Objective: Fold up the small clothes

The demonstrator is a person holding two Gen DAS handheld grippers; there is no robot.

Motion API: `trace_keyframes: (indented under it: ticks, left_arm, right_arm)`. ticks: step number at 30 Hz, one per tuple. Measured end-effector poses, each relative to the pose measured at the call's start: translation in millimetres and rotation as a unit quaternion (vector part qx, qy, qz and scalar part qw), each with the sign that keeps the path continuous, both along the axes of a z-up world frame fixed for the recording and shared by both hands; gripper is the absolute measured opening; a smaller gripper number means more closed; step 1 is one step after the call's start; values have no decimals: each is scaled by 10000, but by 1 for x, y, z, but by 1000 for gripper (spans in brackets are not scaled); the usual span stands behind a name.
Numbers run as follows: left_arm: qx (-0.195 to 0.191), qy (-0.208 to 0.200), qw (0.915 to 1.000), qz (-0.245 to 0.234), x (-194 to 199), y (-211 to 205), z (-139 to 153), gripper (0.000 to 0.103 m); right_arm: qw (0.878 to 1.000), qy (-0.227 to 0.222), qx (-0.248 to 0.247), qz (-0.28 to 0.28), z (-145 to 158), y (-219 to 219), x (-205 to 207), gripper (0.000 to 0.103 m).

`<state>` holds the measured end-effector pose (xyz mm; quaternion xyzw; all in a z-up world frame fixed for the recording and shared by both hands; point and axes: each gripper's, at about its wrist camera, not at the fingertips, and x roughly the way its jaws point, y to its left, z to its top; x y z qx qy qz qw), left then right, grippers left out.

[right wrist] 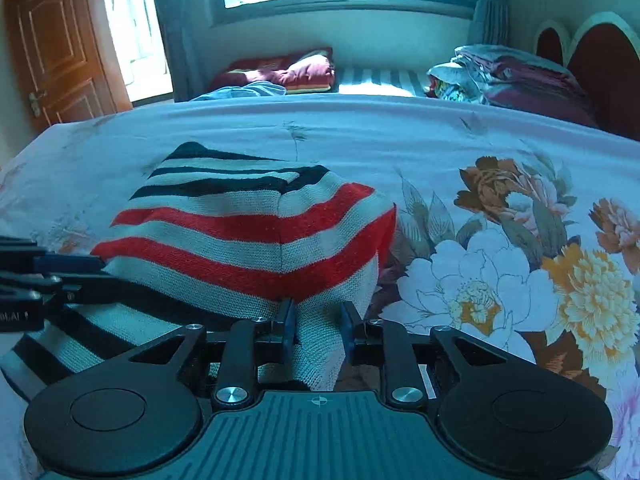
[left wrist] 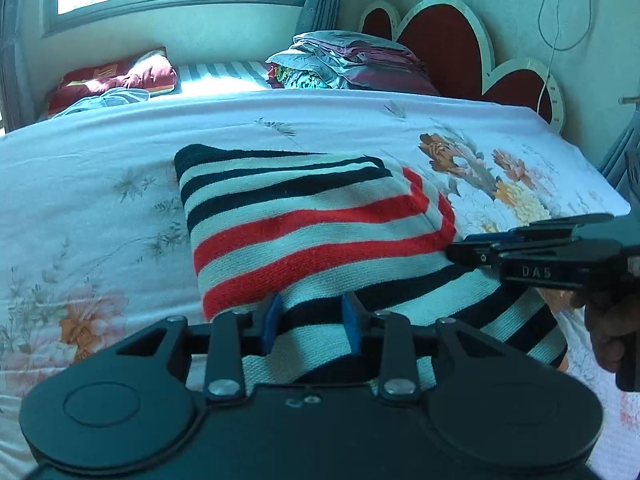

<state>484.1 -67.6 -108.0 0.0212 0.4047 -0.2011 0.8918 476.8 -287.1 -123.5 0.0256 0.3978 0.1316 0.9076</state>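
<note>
A knitted garment (left wrist: 304, 216) with white, red and dark navy stripes lies partly folded on the flowered bedsheet (left wrist: 100, 168). My left gripper (left wrist: 312, 320) has its blue pads (left wrist: 273, 316) apart, with the garment's near striped edge lying between them. My right gripper (right wrist: 318, 328) also has its fingers apart around a raised fold of the garment (right wrist: 248, 236). The right gripper shows in the left wrist view (left wrist: 468, 250) at the garment's right edge. The left gripper shows at the left edge of the right wrist view (right wrist: 60, 276).
A stack of folded bedding (left wrist: 348, 60) sits by the red heart-shaped headboard (left wrist: 444, 40). A dark red pillow (left wrist: 116, 80) and light blue clothes (left wrist: 104, 102) lie at the far left. A wooden door (right wrist: 56, 48) stands left. A hand (left wrist: 612, 320) holds the right gripper.
</note>
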Motion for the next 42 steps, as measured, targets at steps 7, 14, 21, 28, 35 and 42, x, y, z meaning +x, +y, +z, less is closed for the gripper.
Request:
trace_keyframes:
  ticks: [7, 14, 21, 28, 35, 42]
  left_arm:
    - [-605, 52, 9981, 123, -38, 37, 27, 27]
    - [-364, 633, 9970, 270, -74, 37, -14, 30]
    - [-340, 420, 9976, 425, -94, 40, -1, 29]
    - [-571, 246, 9977, 286, -113, 34, 9, 26]
    - [-694, 885, 9931, 340, -102, 28, -30, 25]
    - [-1351, 214, 9881, 698, -114, 60, -1, 31]
  right_arm:
    - [9990, -380, 173, 172, 37, -6, -39, 22]
    - [9968, 268, -492, 575, -1, 8, -70, 22]
    - [9997, -142, -53, 200, 13, -6, -89, 29]
    - [9970, -443, -22, 637, 29, 10, -122, 12]
    - [9970, 17, -524, 569, -7, 12, -113, 11]
    - [9984, -249, 491, -86, 24, -25, -107, 39]
